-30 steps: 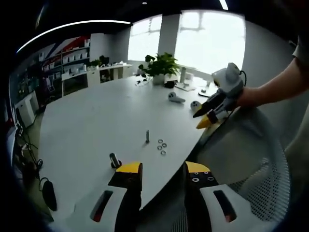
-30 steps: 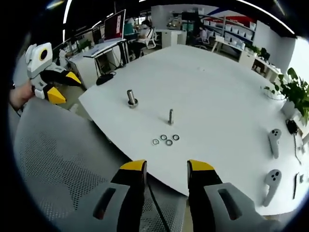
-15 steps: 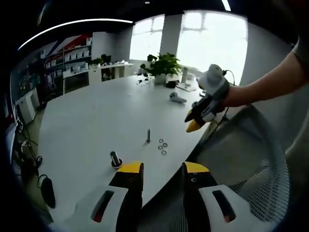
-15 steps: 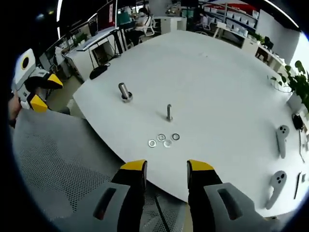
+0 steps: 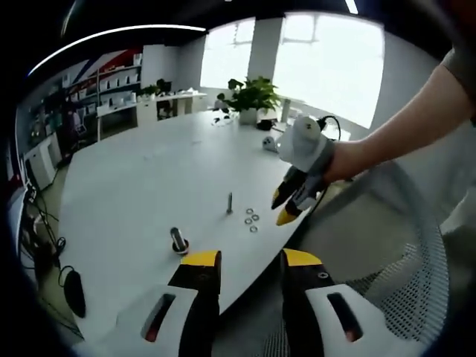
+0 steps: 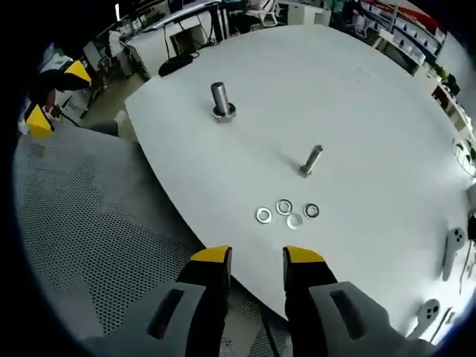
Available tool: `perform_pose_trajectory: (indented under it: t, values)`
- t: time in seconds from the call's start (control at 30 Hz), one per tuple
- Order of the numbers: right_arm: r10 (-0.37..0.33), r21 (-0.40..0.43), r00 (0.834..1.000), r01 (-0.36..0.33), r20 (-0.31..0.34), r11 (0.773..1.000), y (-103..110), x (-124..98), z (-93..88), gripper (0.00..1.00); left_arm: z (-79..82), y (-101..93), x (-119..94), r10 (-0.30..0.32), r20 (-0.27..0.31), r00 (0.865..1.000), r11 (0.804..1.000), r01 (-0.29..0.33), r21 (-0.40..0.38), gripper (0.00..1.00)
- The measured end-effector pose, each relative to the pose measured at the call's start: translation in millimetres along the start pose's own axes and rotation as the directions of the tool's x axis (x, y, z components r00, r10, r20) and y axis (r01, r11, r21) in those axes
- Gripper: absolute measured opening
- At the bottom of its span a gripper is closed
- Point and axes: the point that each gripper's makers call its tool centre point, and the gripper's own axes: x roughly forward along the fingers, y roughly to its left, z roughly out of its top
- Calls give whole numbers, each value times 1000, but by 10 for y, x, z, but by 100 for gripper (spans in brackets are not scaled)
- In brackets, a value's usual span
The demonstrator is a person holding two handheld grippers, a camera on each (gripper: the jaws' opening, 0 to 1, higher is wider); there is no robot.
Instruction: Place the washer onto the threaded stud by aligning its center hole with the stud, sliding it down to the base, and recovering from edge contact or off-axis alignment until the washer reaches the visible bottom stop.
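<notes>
Surface: broad white rounded surface (image 6: 387, 97), bare apart from small parts.
Washers: four small silver metal washers (image 6: 287, 212) just ahead of right gripper (image 6: 256, 258), beside thin threaded steel stud (image 6: 311, 160).
Right gripper: jaws apart, empty.
Left gripper (image 5: 242, 259): jaws apart, empty.
Room: office shelving, potted green plant (image 5: 253, 97) beyond.

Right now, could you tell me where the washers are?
In the right gripper view, four washers lie loose on the white table, near its edge, between the threaded stud and the right tongs.
</notes>
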Motion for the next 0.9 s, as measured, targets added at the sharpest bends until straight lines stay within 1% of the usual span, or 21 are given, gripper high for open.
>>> perform_pose_trajectory:
  t: [0.1, 0.23, 0.3, 0.37, 0.47, 0.6, 0.67, 0.73, 0.8, 0.87, 0.9]
  values:
    - [7, 14, 1000, -7, -10, 1000, 11, 63, 10, 29, -1, 0, 3, 1, -3, 1000, 1000, -1, 5, 30]
    - [-5, -3, 1000, 4, -26, 1000, -17, 151, 22, 29, -8, -12, 8, 0, -9, 1000, 1000, 0, 20, 29]
    - [-6, 7, 999, 6, -33, 1000, -42, 215, 38, 29, -1, -18, 12, 1, -9, 1000, 1000, 0, 29, 29]
    - [-12, 29, 1000, 13, -25, 1000, -60, 241, 71, 29, -24, -26, 23, -1, -22, 1000, 999, 1, 36, 29]
    - [-6, 50, 1000, 7, -22, 999, -59, 280, 99, 29, -24, -38, 24, -4, -22, 1000, 999, 5, 44, 29]
    - [4, 28, 1000, -3, -13, 1000, -50, 326, 137, 29, -35, -42, 34, -10, -30, 999, 999, 12, 40, 28]
    - [8, 19, 999, -7, -36, 1000, -46, 363, 113, 29, -43, -42, 35, -11, -33, 999, 999, 12, 39, 28]
    - [7, 9, 999, -6, -47, 1000, -47, 396, 105, 29, -49, -43, 34, -10, -34, 999, 999, 12, 38, 28]
    - [9, 16, 999, -8, -49, 1000, -22, 418, 125, 28, -50, -32, 30, -6, -36, 999, 999, 7, 36, 28]
    - [11, 19, 998, -10, -54, 1000, -6, 456, 139, 28, 3, -23, 10, -4, -10, 1000, 999, 4, 32, 27]
    - [5, 12, 997, -4, -72, 1000, -5, 473, 119, 28, 5, -16, 7, -2, -8, 1000, 1000, 2, 30, 27]
